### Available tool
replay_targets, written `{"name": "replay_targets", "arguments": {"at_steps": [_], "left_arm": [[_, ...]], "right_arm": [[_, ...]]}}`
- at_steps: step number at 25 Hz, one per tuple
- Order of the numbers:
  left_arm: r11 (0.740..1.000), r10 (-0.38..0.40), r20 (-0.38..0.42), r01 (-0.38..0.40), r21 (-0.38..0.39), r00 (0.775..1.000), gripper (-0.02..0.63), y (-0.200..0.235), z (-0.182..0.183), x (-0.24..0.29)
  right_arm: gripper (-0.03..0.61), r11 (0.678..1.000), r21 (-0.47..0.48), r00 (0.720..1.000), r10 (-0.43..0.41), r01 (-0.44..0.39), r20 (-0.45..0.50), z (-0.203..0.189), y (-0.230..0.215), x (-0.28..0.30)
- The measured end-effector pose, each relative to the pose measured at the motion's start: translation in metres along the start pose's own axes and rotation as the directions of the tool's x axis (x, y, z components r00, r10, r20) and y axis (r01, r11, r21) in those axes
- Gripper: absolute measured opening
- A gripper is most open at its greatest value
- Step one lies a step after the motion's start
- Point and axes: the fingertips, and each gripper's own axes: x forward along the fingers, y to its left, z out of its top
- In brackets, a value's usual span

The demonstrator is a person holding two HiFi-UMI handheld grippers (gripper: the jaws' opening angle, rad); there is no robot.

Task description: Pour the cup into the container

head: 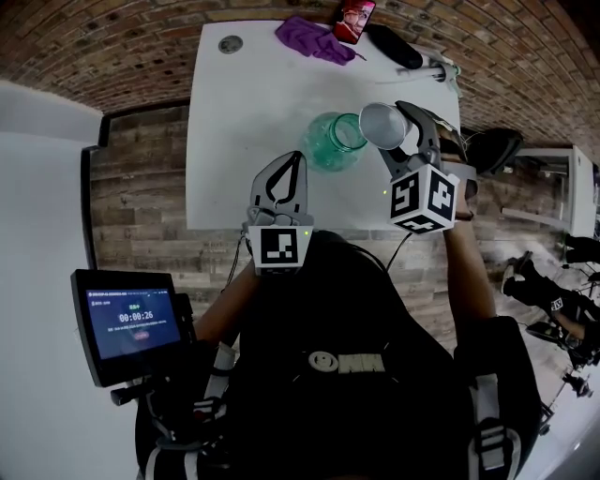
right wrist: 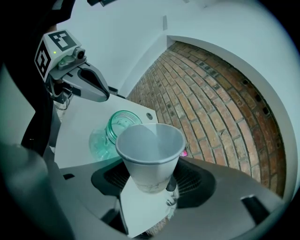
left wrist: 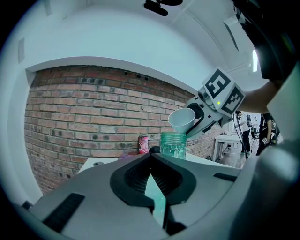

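White table [head: 244, 122]: cloth [head: 314, 39], phone [head: 354, 21] beyond container [head: 335, 141]

The person wears a black top [head: 309, 309] with a white chest logo [head: 349, 361] and grey-buckled straps [head: 487, 427]. The grey left gripper [head: 298, 157] and right gripper [head: 398, 117] each carry a white cube [head: 424, 200] of black square markers.

White cup [head: 382, 125], translucent green container [head: 335, 141]
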Motion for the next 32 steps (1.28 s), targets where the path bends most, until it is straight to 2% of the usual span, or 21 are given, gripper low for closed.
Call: {"name": "replay_targets", "arguments": {"at_steps": [12,32], "left_arm": [[1.0,0.003,0.016,-0.003,-0.021,1.0,0.003,-0.0005,0.0009,0.0005],[1.0,-0.009,0.018,0.009,-0.004,1.0,0.003,-0.0027,0.0009,0.0012]], "right_arm": [[0.291,0.999,-0.048,0.999,-0.026,0.025,-0.029,-0.0013,-0.0043,0.0015],[0.291,0.997,-0.076,0.999,-0.019,0.017,-0.031,0.0002,0.0019,0.0014]]}}
